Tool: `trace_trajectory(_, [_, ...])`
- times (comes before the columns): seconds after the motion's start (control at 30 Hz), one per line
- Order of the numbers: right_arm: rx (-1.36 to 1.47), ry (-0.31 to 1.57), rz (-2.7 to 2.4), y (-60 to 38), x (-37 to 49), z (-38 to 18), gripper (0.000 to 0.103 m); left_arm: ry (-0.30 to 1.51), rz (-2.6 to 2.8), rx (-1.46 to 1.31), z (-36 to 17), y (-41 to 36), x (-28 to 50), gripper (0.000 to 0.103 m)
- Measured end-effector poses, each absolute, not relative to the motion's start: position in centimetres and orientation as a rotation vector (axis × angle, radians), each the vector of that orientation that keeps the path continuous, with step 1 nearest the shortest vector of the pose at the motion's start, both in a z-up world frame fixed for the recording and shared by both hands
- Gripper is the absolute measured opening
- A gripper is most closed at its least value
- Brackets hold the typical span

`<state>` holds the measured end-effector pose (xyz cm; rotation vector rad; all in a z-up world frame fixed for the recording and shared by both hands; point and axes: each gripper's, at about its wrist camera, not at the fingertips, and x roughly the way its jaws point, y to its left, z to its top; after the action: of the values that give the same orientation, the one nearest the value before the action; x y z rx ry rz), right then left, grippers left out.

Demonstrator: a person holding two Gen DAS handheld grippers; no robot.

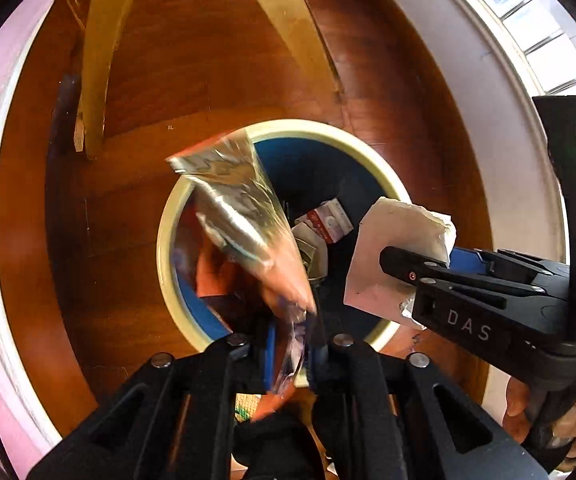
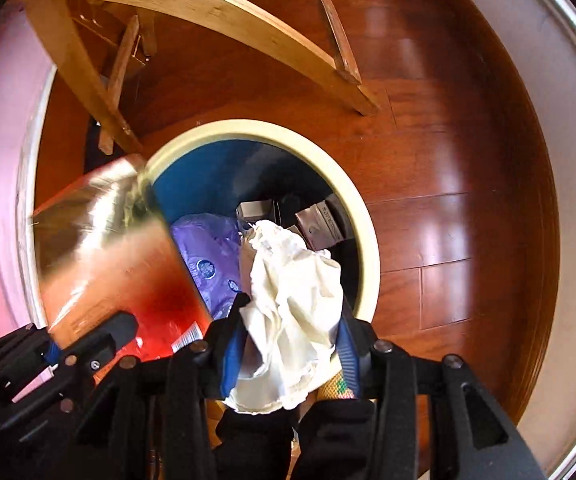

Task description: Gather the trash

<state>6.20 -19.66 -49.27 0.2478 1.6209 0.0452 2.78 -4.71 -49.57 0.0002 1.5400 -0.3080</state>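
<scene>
Bin [image 1: 168,216] first, in my left wrist view: round, with a cream rim and blue inside, it stands on the wooden floor [image 1: 387,92] at the middle of the picture. My left gripper [image 1: 291,354] points almost straight down over it at six o'clock, its jaws nearly together and pinching the lower end of a foil snack wrapper [image 1: 240,216], silver inside and orange-red outside. The wrapper reaches up toward eleven o'clock across the bin's mouth. At three o'clock my right gripper [image 1: 403,280] comes in from the side with a white crumpled napkin [image 1: 391,248] between its fingers, hanging over the bin's rim. Small cartons [image 1: 329,222] lie at the bottom of the bin. A wooden chair leg [image 1: 96,72] stands at eleven o'clock.

Right wrist view next: my right gripper [image 2: 288,340] sits at six o'clock, jaws standing partly apart with the napkin [image 2: 291,288] bunched between the blue pads; I cannot tell whether they still press on it. It hangs over the bin [image 2: 256,128], where a purple bag [image 2: 208,256] and grey cartons [image 2: 319,220] lie inside. At nine o'clock the wrapper [image 2: 104,240] leans over the bin's rim, held by my left gripper [image 2: 88,344] at eight o'clock. Chair legs [image 2: 192,12] cross the floor [image 2: 447,160] at twelve o'clock.
</scene>
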Motion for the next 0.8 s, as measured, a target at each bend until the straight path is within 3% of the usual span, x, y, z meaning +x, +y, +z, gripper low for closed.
trace_trajectory(0.1, [0.246, 1.622, 0.035, -19.9, 6.4, -50.3, 0.048, 1.544, -0.293, 0.024, -50.5, -5.5, 2.6, 0.021])
trace_trajectory(0.17, [0.237, 1.606, 0.032, -19.9, 6.5, -50.4, 0.053, 1.540, -0.279, 0.040, -50.9, -5.9, 2.7, 0.038])
trace_trajectory(0.27, [0.242, 1.572, 0.026, -20.2, 6.4, -50.3, 0.055, 1.526, -0.244, 0.067, -50.8, -5.6, 4.1, 0.056])
trace_trajectory(0.37, [0.259, 1.549, 0.012, -20.6, 6.2, -50.4, 0.062, 1.508, -0.219, 0.073, -50.4, -5.2, 4.4, 0.069])
trace_trajectory(0.47, [0.256, 1.545, 0.007, -20.8, 6.0, -50.7, 0.062, 1.488, -0.191, 0.076, -50.0, -4.9, 4.9, 0.079])
trace_trajectory(0.8, [0.284, 1.530, 0.007, -20.1, 4.9, -48.3, 0.062, 1.450, -0.121, 0.020, -47.4, -2.9, 5.2, 0.080])
